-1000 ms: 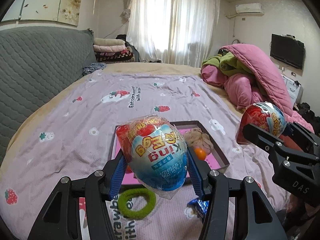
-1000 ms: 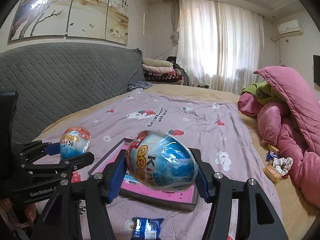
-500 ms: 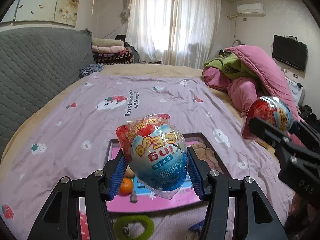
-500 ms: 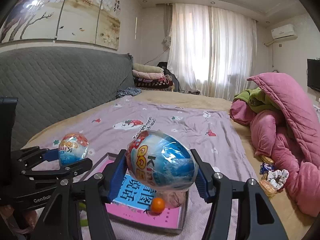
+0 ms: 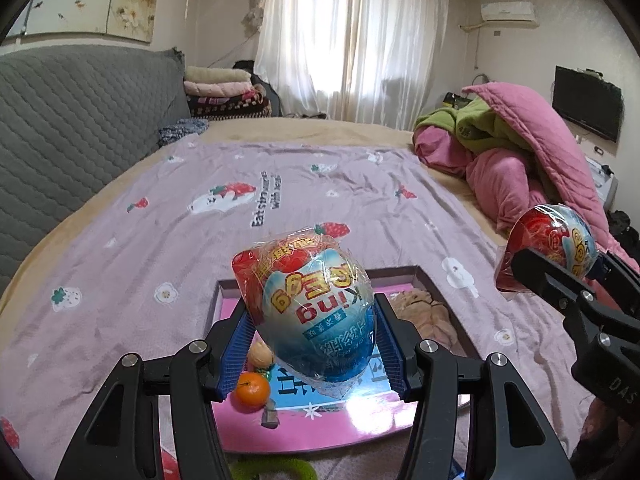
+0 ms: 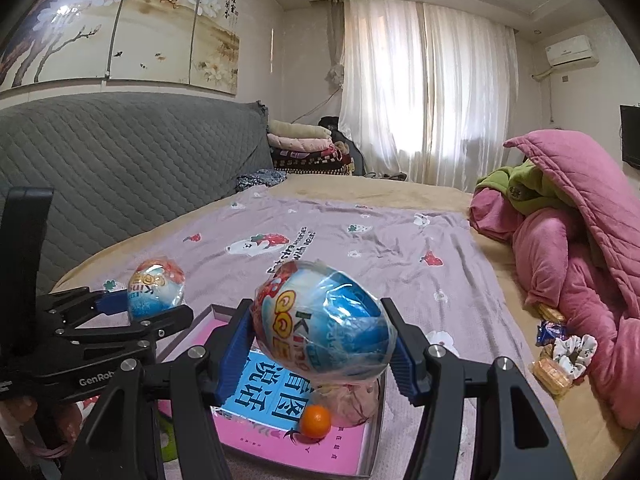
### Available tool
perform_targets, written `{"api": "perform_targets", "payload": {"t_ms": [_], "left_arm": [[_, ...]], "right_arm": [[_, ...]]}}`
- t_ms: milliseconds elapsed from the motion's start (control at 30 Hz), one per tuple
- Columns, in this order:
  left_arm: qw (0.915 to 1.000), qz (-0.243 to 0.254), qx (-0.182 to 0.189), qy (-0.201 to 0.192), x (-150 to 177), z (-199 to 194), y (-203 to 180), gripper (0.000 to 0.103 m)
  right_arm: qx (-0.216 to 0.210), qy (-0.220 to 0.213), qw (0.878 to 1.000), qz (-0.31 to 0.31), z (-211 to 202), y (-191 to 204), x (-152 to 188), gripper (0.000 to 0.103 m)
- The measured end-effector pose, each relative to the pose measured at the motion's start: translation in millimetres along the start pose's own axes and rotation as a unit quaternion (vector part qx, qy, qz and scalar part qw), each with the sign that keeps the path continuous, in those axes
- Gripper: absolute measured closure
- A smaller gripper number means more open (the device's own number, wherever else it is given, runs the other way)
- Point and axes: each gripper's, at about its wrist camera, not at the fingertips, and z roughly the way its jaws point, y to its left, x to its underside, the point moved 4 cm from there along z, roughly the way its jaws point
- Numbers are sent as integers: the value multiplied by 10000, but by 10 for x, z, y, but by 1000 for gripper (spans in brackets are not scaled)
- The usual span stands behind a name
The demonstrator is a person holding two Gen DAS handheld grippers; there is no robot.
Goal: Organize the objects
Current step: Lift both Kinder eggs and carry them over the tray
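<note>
You hold 2 wrapped toy eggs above the pink tray (image 5: 424, 276) on the bed (image 5: 160, 240): your left gripper (image 5: 314, 338) is clamped on one egg (image 5: 308, 312), your right gripper (image 6: 320, 344) on the other egg (image 6: 324, 328), a small orange (image 5: 251, 389) lying in the tray.

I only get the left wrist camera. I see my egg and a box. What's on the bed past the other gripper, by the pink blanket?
Observer: A flowered scrunchie lies there beside wrapped snacks.
Child: Anything blue?
Observer: Yes, a small blue packet sits just behind them.
Child: Is the wall picture big?
Observer: It is a wide blossom-tree painting above the grey headboard.
</note>
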Motion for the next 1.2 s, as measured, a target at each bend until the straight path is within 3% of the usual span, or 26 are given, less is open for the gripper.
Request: {"api": "perform_targets", "payload": {"t_ms": [433, 1200], "left_arm": [[9985, -57, 6, 544, 434, 454, 39, 44], [9959, 211, 98, 876, 774, 642, -129, 44]], "right_arm": [[-74, 578, 9983, -28, 387, 37, 363, 42], [59, 1612, 9868, -113, 579, -150, 912, 42]]}}
